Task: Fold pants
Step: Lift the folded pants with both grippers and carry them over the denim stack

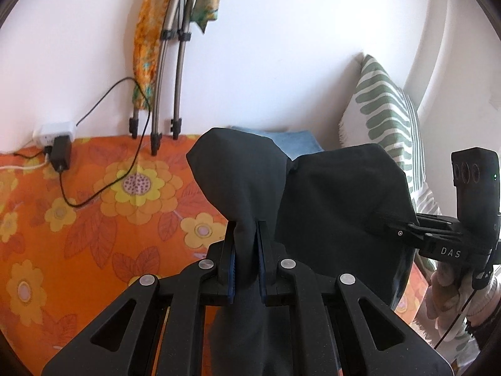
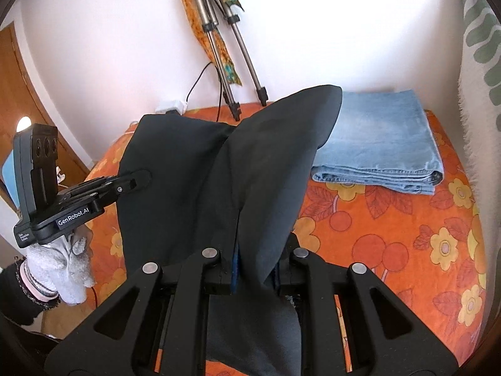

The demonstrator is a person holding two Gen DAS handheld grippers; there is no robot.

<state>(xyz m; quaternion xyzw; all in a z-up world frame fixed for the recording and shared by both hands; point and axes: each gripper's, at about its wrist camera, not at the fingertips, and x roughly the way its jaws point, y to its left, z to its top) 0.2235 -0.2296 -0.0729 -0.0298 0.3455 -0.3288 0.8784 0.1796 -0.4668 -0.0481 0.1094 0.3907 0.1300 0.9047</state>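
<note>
The left gripper [image 1: 247, 241] is clamped on a fold of the black pants [image 1: 328, 194], which bunch up in two dark humps at the centre of its view, above the orange flowered bedspread [image 1: 94, 206]. The right gripper [image 2: 255, 260] likewise pinches the pants [image 2: 194, 169], the cloth rising in a peak toward mid-frame. At the lower left of the right view, a gloved hand [image 2: 67, 266] holds the left tool angled downward. Folded blue jeans [image 2: 382, 144] lie upper right. The pants' lower part is hidden behind the grippers.
</note>
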